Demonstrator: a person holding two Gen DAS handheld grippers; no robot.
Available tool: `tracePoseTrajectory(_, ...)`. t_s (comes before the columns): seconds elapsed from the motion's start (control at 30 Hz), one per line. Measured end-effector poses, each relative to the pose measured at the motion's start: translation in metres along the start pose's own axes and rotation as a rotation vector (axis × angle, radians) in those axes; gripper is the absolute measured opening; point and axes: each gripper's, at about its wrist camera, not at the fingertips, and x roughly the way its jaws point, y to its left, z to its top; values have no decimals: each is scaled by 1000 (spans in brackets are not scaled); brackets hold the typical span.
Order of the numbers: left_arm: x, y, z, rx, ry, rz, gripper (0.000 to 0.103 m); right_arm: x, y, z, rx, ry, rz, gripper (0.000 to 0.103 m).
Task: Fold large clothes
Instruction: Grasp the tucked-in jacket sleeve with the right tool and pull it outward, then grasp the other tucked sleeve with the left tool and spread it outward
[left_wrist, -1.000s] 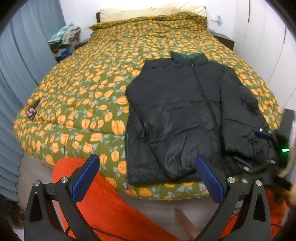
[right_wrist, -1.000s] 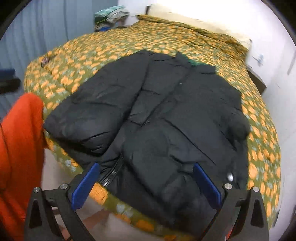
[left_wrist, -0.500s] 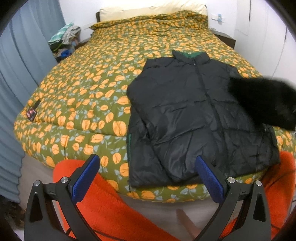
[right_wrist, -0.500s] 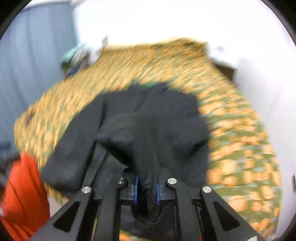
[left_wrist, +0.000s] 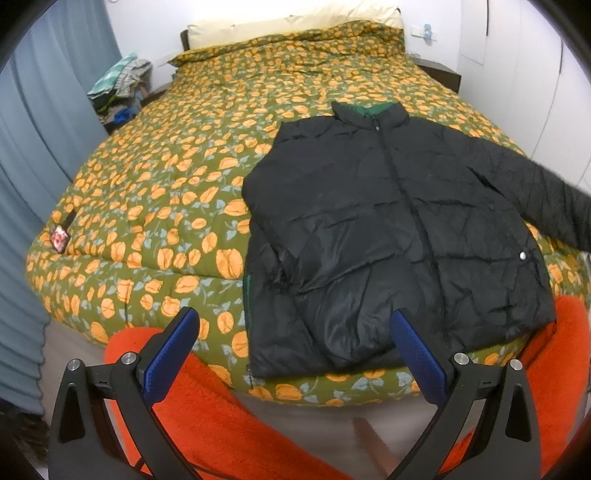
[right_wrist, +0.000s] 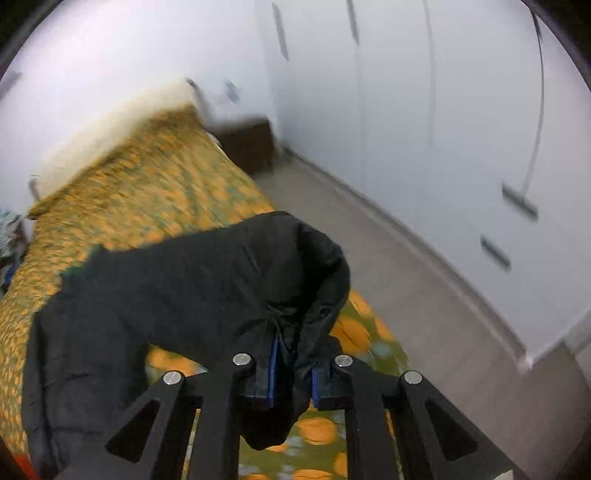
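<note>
Jacket (left_wrist: 388, 236) flat on the bed (left_wrist: 177, 177), zip up. Right tool (right_wrist: 293, 373) is clamped on the sleeve (right_wrist: 258, 273), drawn out sideways; left tool (left_wrist: 295, 354) gapes wide, empty. Best lay that sleeve straight across the chest, no bunching.

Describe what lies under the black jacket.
The jacket lies on an orange-flowered quilt; its sleeve is lifted by the right tongs. Anything beneath its body is hidden.
</note>
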Motion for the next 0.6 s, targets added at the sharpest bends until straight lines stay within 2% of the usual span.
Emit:
tracePoseTrajectory(0.13, -1, 3, 3, 16, -19, 9, 103, 59, -31, -25, 112, 119, -18, 13)
tracePoseTrajectory(0.23, -1, 8, 4, 26, -29, 15, 103, 76, -48, -41, 186, 143, -15, 13)
tracePoseTrajectory(0.47, 10, 17, 7, 27, -19, 27, 103, 92, -76, -51, 275, 169, 2, 25)
tracePoseTrajectory(0.53, 13, 17, 6, 32, -17, 20, 103, 96, -84, -54, 313, 172, 12, 34)
tracePoseTrajectory(0.6, 15, 17, 6, 40, -20, 14, 103, 93, -94, -56, 351, 163, -12, 48)
